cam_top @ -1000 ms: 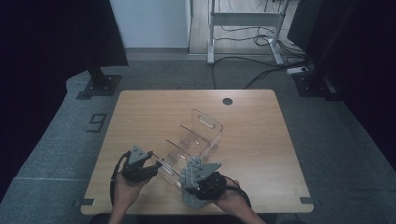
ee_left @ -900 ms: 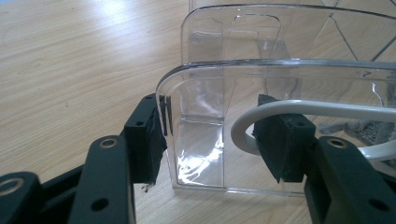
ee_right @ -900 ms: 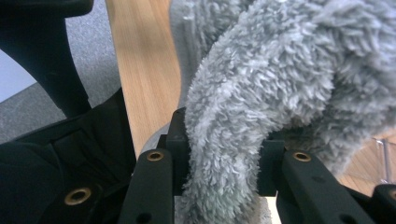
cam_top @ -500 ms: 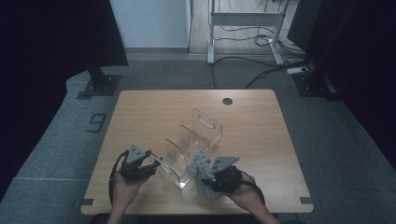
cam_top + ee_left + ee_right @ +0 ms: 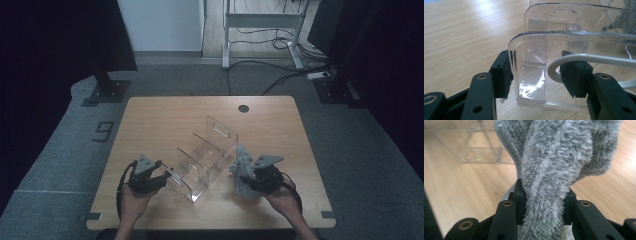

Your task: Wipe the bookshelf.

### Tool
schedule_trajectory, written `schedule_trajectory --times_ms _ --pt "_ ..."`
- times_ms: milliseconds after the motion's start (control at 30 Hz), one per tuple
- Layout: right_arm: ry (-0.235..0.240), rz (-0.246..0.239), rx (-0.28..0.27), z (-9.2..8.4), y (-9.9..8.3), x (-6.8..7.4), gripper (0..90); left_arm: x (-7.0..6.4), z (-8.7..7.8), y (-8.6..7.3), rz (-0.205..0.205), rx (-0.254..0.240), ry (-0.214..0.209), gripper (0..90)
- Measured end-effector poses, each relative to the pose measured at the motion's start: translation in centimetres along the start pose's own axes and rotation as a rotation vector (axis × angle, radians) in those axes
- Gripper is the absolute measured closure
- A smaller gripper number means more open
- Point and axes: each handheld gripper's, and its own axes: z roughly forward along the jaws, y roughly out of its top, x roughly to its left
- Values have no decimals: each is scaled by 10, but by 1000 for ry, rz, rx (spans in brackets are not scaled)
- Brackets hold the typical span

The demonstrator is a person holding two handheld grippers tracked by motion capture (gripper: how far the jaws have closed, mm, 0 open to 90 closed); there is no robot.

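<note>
A clear plastic organizer (image 5: 207, 152) with several upright panels stands slantwise on the wooden table (image 5: 165, 117). My left gripper (image 5: 162, 176) is at its near-left end. In the left gripper view the jaws (image 5: 536, 72) stand apart around the corner of the nearest clear panel (image 5: 574, 42). The left pad (image 5: 501, 75) lies against the panel's edge, and I cannot tell whether the other pad presses on anything. My right gripper (image 5: 246, 176), to the right of the organizer, is shut on a fluffy grey cloth (image 5: 242, 162). That cloth (image 5: 559, 150) bulges up out of the jaws (image 5: 544, 192).
A dark round grommet hole (image 5: 243, 108) sits near the table's far edge. Bare tabletop lies to the far left and far right of the organizer. A desk frame with cables (image 5: 260, 30) and dark stands (image 5: 107, 90) are on the floor beyond.
My right gripper has carried the grey cloth to the right, from the organizer's near end out to its right side. The left gripper and the organizer have stayed where they were.
</note>
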Motion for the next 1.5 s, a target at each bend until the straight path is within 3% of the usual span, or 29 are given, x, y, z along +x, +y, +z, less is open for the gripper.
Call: schedule_trajectory --times_ms 200,367,767,867,967,1067,1167,1300,1500 --pt "-40 42 9 -2 -5 -17 663 1 -4 -1 18 17 -23 448" --pt "-46 62 19 3 -4 -25 663 2 -9 -4 32 21 -49 448" --pt "-44 62 52 37 8 -37 650 1 -11 -6 52 23 -77 448" --pt "-49 62 66 42 9 -38 594 1 -11 -6 52 22 -78 448" --pt "-44 67 76 46 10 -39 464 1 -11 -6 51 21 -77 448" --pt "-54 79 67 48 12 -42 424 1 -11 -6 51 21 -77 448" --pt "-57 74 66 49 14 -44 546 1 -11 -6 51 21 -77 448" --pt "-68 67 42 50 17 -46 629 1 -11 -6 52 22 -78 448" --pt "-42 53 46 59 22 -45 676 0 -11 -5 54 29 -85 449"
